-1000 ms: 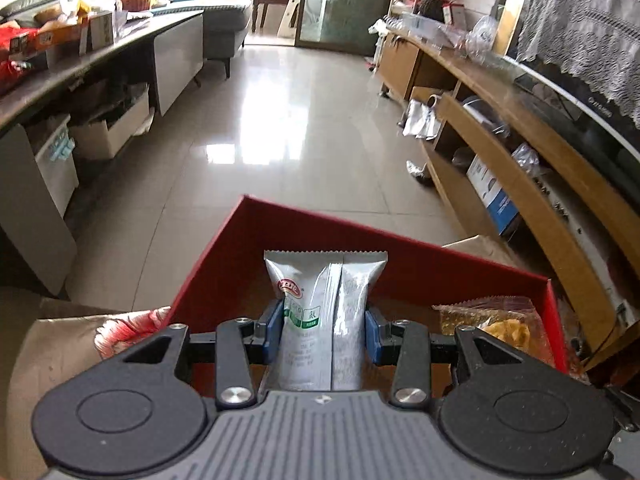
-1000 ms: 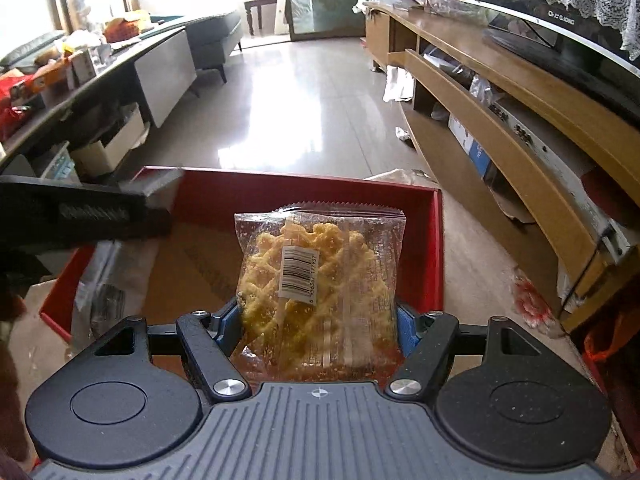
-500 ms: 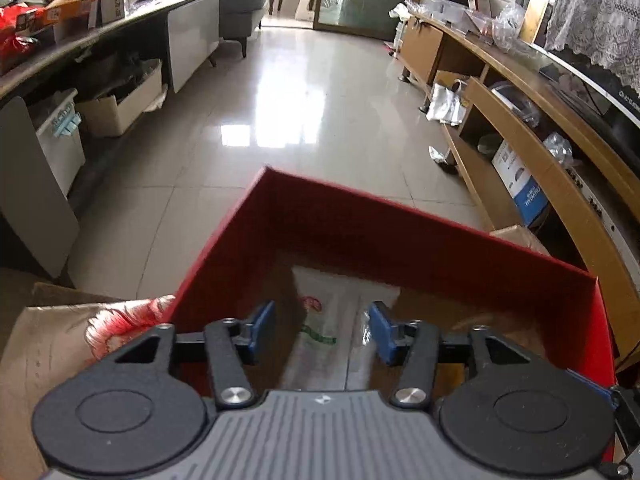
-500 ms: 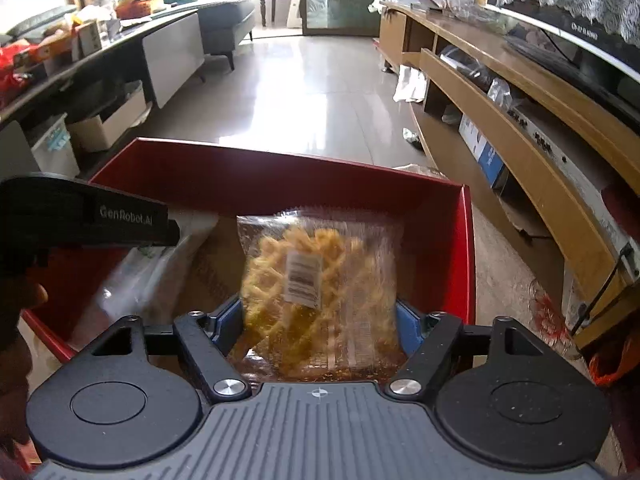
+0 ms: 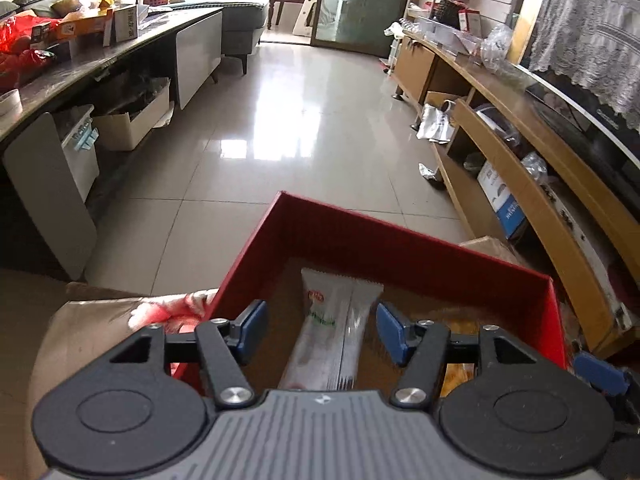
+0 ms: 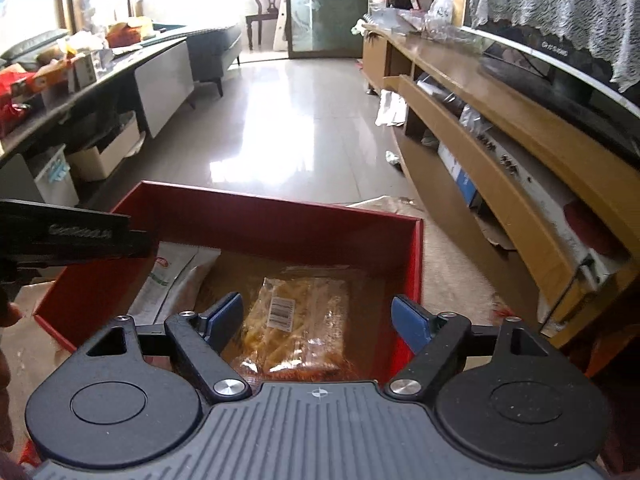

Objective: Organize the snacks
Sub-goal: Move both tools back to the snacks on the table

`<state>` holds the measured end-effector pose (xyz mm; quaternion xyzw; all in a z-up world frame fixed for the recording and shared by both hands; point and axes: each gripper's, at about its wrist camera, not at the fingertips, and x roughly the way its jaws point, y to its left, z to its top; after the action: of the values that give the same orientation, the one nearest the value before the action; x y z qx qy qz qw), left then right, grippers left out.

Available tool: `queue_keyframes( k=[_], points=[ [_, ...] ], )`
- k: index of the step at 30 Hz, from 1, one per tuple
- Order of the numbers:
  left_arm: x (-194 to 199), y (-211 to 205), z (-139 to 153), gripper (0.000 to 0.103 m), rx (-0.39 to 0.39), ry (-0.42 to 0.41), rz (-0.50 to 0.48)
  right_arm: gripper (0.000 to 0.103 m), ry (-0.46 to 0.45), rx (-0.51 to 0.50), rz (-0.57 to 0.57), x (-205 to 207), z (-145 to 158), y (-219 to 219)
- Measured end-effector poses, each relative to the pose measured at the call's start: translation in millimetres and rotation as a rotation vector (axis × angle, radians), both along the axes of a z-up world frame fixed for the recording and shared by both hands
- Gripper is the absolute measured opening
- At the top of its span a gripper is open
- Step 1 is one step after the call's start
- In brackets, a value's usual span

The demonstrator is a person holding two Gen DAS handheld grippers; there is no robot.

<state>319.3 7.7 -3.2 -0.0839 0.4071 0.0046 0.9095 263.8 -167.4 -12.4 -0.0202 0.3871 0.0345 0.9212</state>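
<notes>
black left gripper [image 5: 319,332], right gripper [image 6: 318,318]: blue pads, silver screws.

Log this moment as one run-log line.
left gripper: open | right gripper: open | silver-white snack sachet: in red cardboard box | clear waffle-snack bag: in box

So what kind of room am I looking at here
Most likely a lived-in home living room: a grey sofa at the far end, a long wooden TV cabinet with a television under a lace cover, and a glossy tiled floor. Clutter on the counters suggests a household, not a shop.
</notes>
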Motion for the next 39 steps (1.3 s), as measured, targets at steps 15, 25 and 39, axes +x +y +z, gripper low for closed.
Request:
queue_keyframes(
  k=[15,25,39],
  points=[
    [-93,41,-2,0.060,-0.020,0.062,0.010,0.086,0.052,-0.008,-0.007,-73,4,-5],
    [-145,63,-24,0.060,-0.012,0.153,-0.013,0.086,0.086,0.006,0.019,-116,2,-1],
    [-173,76,-52,0.061,0.013,0.235,-0.036,0.086,0.148,0.053,0.032,-167,-9,7]
  ],
)
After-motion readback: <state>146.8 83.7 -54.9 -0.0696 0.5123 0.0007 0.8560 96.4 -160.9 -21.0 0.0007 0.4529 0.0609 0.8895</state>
